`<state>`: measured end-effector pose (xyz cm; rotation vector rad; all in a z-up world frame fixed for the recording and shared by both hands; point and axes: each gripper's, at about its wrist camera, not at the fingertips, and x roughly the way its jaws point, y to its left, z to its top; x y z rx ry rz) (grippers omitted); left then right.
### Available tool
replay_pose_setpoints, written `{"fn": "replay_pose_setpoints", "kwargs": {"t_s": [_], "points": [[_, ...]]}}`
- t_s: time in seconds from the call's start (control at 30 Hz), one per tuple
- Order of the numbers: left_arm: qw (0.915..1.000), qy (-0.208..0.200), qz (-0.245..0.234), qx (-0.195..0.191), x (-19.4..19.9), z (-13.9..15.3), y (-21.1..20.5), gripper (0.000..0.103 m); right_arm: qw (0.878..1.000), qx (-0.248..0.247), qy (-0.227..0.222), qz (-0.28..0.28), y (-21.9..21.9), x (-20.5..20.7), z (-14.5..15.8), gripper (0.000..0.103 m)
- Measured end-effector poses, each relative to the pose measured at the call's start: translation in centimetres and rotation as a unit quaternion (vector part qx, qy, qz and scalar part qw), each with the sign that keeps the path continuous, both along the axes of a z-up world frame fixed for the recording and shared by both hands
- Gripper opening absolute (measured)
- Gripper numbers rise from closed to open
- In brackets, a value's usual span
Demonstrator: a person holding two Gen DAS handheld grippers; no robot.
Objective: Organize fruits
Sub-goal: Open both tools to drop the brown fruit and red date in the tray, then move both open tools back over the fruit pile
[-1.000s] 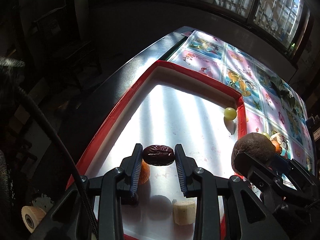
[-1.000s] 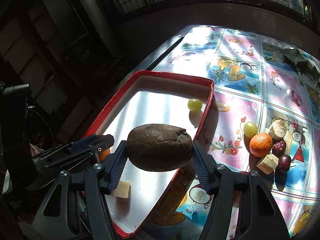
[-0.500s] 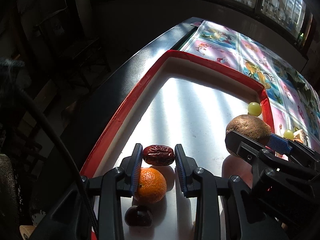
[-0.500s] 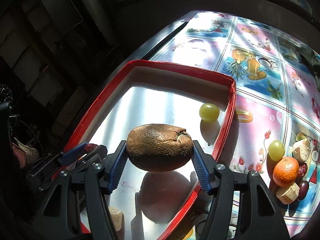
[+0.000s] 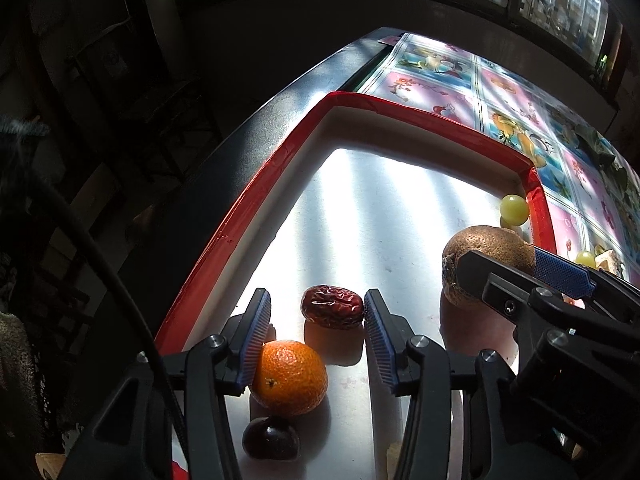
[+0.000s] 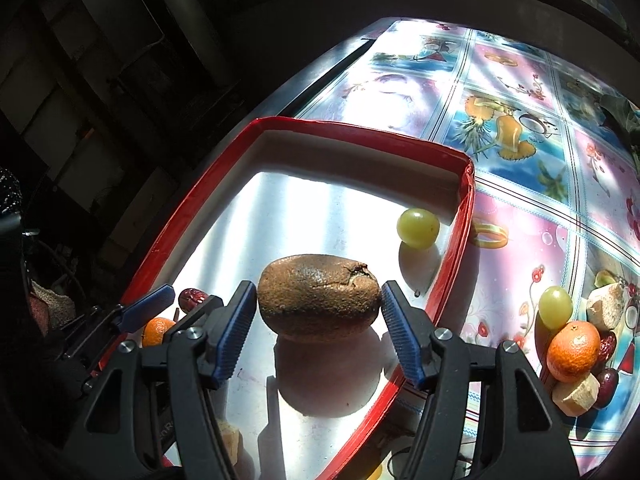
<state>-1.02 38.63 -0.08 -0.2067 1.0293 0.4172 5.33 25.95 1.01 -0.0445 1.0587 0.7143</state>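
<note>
Left gripper (image 5: 316, 312) first: its jaws are opening right now, and the red date (image 5: 332, 312) is sitting between them on the tray floor. The right-hand pad is still right against the date's end, the left-hand pad is standing clear of it, so nothing is really being gripped anymore. Just below the date, lower centre of the left wrist view, a mandarin (image 5: 289, 378) is resting against the inside of the left-hand pad, and a dark purplish fruit (image 5: 270, 438) is sitting right under that at the bottom edge.

Right gripper (image 6: 319, 300): the jaws are standing about half open with the brown kiwi (image 6: 318, 296) between them. The kiwi is lying on the tray and filling most of the gap; there's a sliver of daylight on the right side, and I honestly can't tell whether the left pad is touching or not.

Going outward, everything is sitting inside the red-rimmed white tray (image 6: 460, 240), with a green grape (image 6: 418, 227) near its upper right corner. Outside the tray, at the right edge of the right wrist view, more fruit is piling up on the flowery tablecloth (image 6: 520, 184): another grape (image 6: 555, 306), a second mandarin (image 6: 573, 351), pale banana chunks (image 6: 576, 394) and dark dates.
</note>
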Motion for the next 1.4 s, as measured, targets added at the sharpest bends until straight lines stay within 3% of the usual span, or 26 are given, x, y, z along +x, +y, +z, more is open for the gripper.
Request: {"fn": "replay_pose_setpoints", "kwargs": {"t_s": [0.17,0.53,0.97,1.4], "points": [[0.9999,-0.013,-0.002,-0.008,-0.8,0.9,-0.4,0.057,1.000,0.019,-0.004,-0.003,-1.3,-0.8,1.2,0.066],[0.9993,-0.035,0.000,-0.014,-3.4,2.8,-2.0,0.060,0.999,0.043,-0.004,-0.019,-4.3,-2.6,2.7,0.068],[0.9945,-0.068,-0.058,-0.055,-5.5,5.1,-8.0,0.061,0.992,0.058,-0.034,-0.105,-16.5,-7.5,4.3,0.068],[0.9876,-0.064,-0.122,-0.077,-7.4,4.9,-14.5,0.061,0.985,0.034,-0.035,-0.164,-24.0,-10.7,2.8,0.068]]}}
